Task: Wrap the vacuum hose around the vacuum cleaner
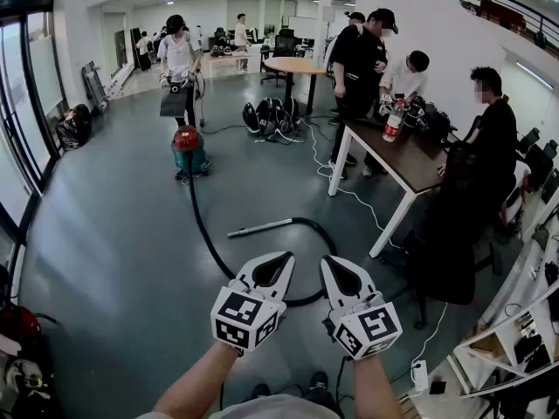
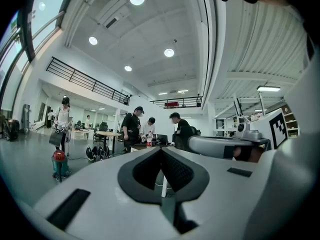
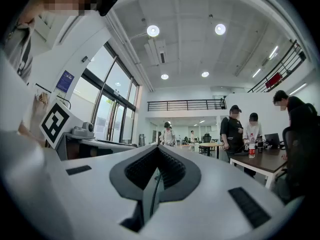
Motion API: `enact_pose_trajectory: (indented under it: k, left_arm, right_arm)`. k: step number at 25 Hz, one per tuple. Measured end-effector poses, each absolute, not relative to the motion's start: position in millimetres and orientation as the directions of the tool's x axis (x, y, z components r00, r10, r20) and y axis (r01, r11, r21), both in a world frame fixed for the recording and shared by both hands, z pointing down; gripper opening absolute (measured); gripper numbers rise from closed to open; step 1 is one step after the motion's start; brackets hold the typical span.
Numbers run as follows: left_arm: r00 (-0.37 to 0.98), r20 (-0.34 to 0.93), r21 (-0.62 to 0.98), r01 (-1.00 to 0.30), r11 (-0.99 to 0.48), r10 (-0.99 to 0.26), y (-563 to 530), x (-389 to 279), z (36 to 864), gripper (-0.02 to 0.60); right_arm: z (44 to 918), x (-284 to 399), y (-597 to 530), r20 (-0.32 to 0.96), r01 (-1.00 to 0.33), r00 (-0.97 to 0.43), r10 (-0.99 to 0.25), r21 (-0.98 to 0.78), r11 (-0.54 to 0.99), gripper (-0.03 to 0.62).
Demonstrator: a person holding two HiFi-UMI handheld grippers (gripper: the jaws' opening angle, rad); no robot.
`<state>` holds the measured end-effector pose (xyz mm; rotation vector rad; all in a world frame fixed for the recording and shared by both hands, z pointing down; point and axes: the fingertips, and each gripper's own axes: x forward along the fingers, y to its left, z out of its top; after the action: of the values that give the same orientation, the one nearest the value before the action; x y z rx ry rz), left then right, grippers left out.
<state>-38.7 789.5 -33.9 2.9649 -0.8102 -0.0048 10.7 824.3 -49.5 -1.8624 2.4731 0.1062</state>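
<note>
A vacuum cleaner (image 1: 188,149) with a red top and a teal body stands upright on the grey floor, far ahead to the left. Its black hose (image 1: 203,232) trails toward me, loops behind my grippers and bends back to a metal wand (image 1: 260,227) that lies flat on the floor. My left gripper (image 1: 284,260) and right gripper (image 1: 328,264) are held level side by side, well short of the vacuum. Both are shut with nothing between the pads. In the left gripper view the vacuum cleaner (image 2: 59,163) is small at the left, past the closed left gripper (image 2: 161,150). The right gripper (image 3: 159,149) shows the same closed jaws.
A brown table (image 1: 410,166) with white legs stands to the right, with people around it. Another person (image 1: 179,58) stands beyond the vacuum. Black bags (image 1: 271,116) lie mid-floor. A white cable (image 1: 348,190) and a power strip (image 1: 419,375) lie on the floor, near a black chair (image 1: 450,243) and shelves (image 1: 515,343).
</note>
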Motion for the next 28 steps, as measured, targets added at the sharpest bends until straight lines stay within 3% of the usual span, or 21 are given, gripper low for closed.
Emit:
enact_pose_trajectory:
  k: [28]
  left_arm:
    - [0.865,0.012,0.068,-0.501,-0.863,-0.502,784.2,-44.9,-33.6,0.005]
  right_arm:
    - [-49.2,4.7,817.5,-0.070,-0.961,-0.276,-0.959,0.032,0.274,0.000]
